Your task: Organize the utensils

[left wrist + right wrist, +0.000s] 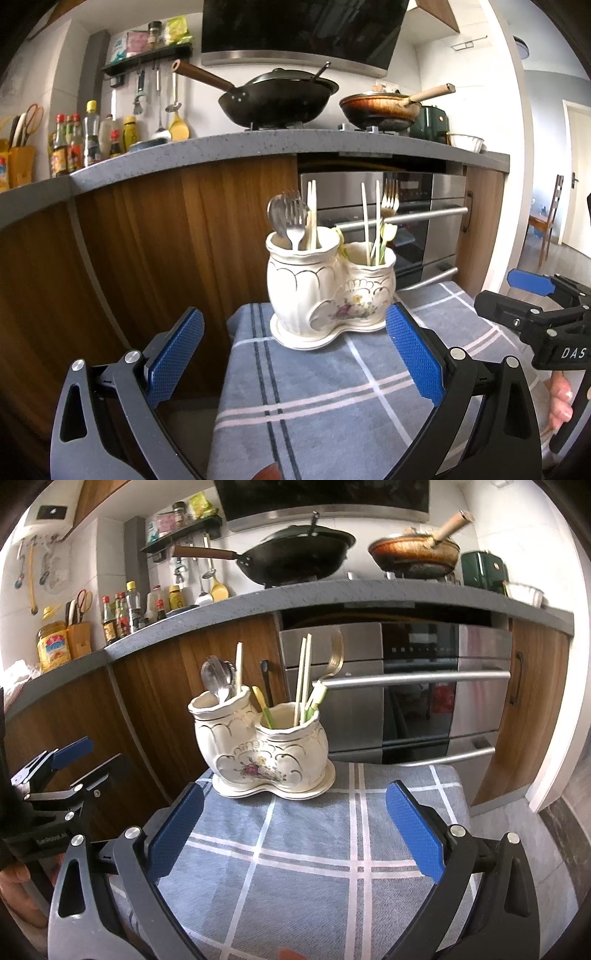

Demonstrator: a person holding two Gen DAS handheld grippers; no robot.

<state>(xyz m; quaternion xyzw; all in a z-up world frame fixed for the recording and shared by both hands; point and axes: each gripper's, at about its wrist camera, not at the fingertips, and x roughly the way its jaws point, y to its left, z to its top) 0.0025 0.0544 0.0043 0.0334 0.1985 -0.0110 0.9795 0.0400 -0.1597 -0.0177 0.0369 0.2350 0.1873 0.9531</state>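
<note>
the double-pot ceramic utensil holder (328,291) stands upright on its matching saucer at the far end of a blue plaid cloth (332,398) that covers a small table, in front of a stainless oven (424,221).

orientation:
- the holder's long axis runs left to right across both wrist views, the two pots joined side by side.
- all utensils stand near vertical, working ends up.

contents:
- left pot: steel spoons (216,681), a steel fork (295,218) and a pale chopstick pair (312,214).
- right pot: chopsticks (304,675), a gold fork (389,197) and green-and-cream handled pieces (314,701).
- one yellow-green handle (262,705) leans between the two pots; which pot holds it cannot be told.

grippers:
- left gripper (295,354): blue pads spread wide, nothing held, hanging over the near part of the cloth, short of the holder.
- right gripper (295,834): blue pads spread wide, nothing held, likewise short of the holder.
- each gripper shows at the edge of the other's view, with a hand (561,402) on the right one's grip.

background: a black wok (277,99) and a brown pan (380,109) sit on the hob.
</note>
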